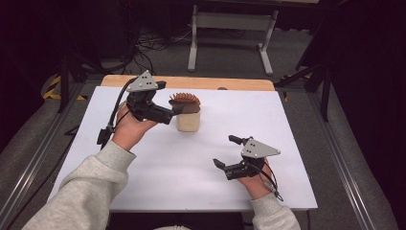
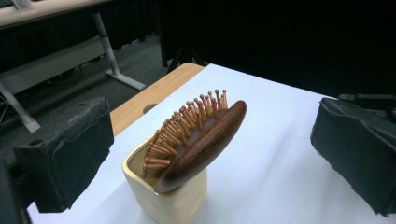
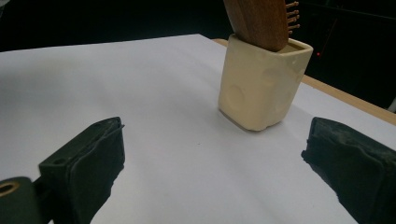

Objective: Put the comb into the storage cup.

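Note:
A brown wooden hairbrush [image 1: 185,100] stands handle-down in a cream cup [image 1: 187,122] on the white table top, its head tilted and its bristles facing up and back. My left gripper [image 1: 175,109] hovers just left of the brush, open. In the left gripper view the brush [image 2: 205,140] and cup [image 2: 173,200] lie ahead between the wide-apart jaws of that gripper [image 2: 212,156], and neither pad touches them. My right gripper [image 1: 226,151] rests open near the front right, holding nothing. In the right gripper view this gripper [image 3: 215,172] faces the cup [image 3: 259,88] and the brush [image 3: 259,18] from a distance.
The white sheet [image 1: 191,167] covers most of the table, with a wooden strip [image 1: 191,82] showing along the far edge. Behind the table stand a grey desk frame [image 1: 230,21] and floor cables [image 1: 153,45]. Metal rails [image 1: 33,158] run along both sides.

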### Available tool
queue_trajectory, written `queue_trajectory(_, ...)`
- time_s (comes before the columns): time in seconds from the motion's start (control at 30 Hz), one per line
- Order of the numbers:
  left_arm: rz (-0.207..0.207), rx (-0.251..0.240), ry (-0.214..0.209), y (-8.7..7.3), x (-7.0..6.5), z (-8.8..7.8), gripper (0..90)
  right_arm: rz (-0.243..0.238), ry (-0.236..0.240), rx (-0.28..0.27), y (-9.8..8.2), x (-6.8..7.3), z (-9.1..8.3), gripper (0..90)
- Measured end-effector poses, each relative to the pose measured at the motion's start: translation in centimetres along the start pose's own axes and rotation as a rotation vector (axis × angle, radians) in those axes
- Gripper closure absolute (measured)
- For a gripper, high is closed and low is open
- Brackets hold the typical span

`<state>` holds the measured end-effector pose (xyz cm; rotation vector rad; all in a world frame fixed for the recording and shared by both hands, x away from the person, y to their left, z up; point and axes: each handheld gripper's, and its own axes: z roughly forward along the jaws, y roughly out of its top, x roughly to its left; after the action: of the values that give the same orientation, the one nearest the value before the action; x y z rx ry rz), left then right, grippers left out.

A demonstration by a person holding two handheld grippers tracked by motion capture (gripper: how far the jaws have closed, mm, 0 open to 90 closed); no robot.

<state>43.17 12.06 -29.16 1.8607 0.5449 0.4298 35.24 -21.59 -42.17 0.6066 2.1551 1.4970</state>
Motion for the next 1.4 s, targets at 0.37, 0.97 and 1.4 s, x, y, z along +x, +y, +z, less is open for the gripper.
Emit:
queue_trajectory(0.37,0.016,0.011,0.002,-0.3,-0.8,-2.2,0.2,0.002,-0.005,-0.001,0.1,-0.1,-0.2,5.2)
queue_trajectory(0.97,0.016,0.011,0.017,-4.1,-1.9,-5.6,0.5,0.007,-0.012,-0.006,0.0,-0.3,-0.4,5.2)
queue_trajectory(1.4,0.013,-0.023,0.033,-9.5,-2.3,-7.1,0.4,-0.007,-0.009,-0.013,0.1,-0.1,-0.5,5.3)
